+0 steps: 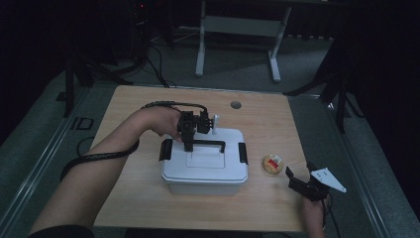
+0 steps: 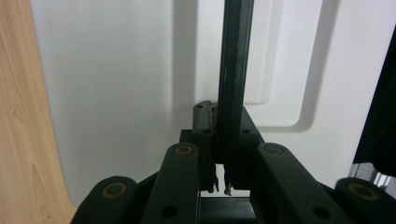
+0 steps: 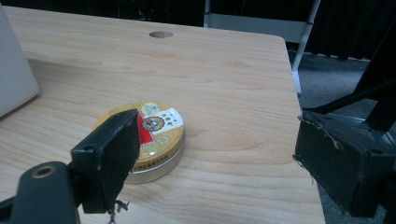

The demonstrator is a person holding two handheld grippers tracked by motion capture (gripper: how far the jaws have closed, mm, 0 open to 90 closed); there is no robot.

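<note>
A white plastic box sits mid-table, with a black latch on each side and a black handle across its lid. My left gripper points down onto the handle's left end and is shut on it. In the left gripper view the handle bar runs up from between the closed jaws of the left gripper, over the white lid. A round gold tin lies on the table right of the box. My right gripper stands open just behind the tin, which lies ahead of the right gripper.
The wooden table has a cable hole near its far edge. A corner of the box shows at the left of the right gripper view. A desk frame stands on the floor beyond the table.
</note>
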